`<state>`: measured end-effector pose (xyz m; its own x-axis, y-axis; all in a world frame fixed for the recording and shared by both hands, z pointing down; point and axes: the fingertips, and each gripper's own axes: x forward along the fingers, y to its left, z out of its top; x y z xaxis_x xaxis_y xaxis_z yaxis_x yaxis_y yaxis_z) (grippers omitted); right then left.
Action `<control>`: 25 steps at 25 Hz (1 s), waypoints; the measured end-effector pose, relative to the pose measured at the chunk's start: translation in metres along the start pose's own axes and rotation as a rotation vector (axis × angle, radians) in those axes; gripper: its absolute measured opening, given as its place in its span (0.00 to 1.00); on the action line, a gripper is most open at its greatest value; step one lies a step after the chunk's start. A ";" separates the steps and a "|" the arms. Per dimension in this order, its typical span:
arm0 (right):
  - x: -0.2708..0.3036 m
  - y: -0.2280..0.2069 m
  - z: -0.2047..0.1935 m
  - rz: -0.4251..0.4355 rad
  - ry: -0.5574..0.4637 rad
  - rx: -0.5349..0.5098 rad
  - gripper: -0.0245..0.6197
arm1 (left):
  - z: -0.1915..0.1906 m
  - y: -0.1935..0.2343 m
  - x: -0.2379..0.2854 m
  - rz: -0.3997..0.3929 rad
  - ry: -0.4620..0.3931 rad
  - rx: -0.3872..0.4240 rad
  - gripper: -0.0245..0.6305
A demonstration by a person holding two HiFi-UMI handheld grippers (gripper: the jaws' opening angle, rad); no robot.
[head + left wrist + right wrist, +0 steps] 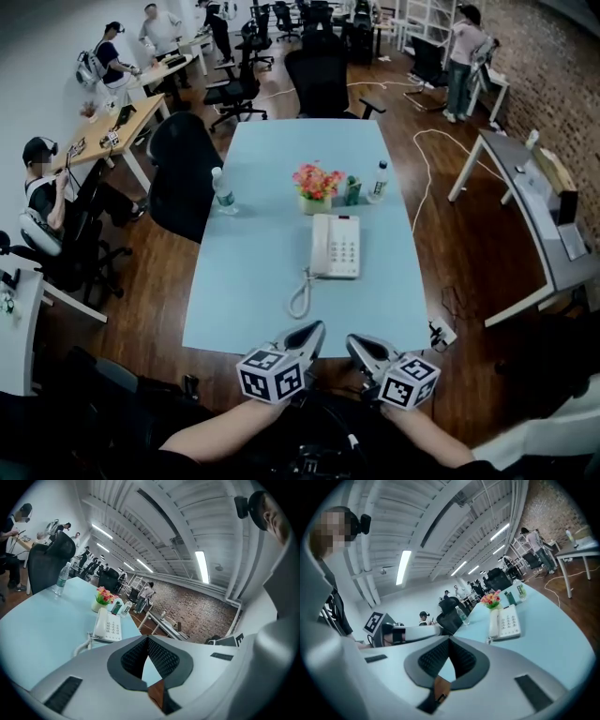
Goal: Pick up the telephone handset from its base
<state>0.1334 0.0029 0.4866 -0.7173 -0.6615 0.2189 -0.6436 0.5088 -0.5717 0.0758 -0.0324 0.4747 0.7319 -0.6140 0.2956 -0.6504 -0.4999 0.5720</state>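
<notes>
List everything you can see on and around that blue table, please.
table: one, light blue, room's centre
telephone: one, white, mid-table; handset resting on its base, coiled cord off its left
flowers: one pot, pink and orange, behind the telephone
water bottles: two, clear, one at the left edge, the other right of the flowers
green item: one, between flowers and right bottle
office chairs: two, black, one left of the table, one at its far end
left gripper: one, grey, near table edge, shut, empty
right gripper: one, grey, beside it, shut, empty

Overhead; two low views toward telephone (336, 246)
</notes>
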 end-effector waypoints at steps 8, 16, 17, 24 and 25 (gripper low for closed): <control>0.078 -0.011 0.019 -0.080 0.012 0.002 0.06 | 0.035 0.078 -0.002 -0.017 -0.009 -0.081 0.02; 0.146 -0.018 0.029 -0.125 0.048 -0.033 0.06 | 0.057 0.154 -0.003 0.014 -0.008 -0.136 0.02; 0.150 -0.020 0.030 -0.127 0.057 -0.040 0.06 | 0.058 0.159 -0.002 0.016 -0.008 -0.140 0.02; 0.183 -0.100 0.041 -0.307 0.138 -0.124 0.07 | 0.069 0.196 0.002 0.072 -0.071 -0.189 0.02; 0.190 -0.115 0.043 -0.335 0.151 -0.130 0.09 | 0.069 0.198 0.001 0.084 -0.083 -0.198 0.02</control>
<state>0.0829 -0.2053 0.5599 -0.4868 -0.7189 0.4962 -0.8703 0.3505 -0.3460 -0.0666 -0.1746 0.5354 0.6521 -0.7007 0.2894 -0.6497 -0.3199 0.6896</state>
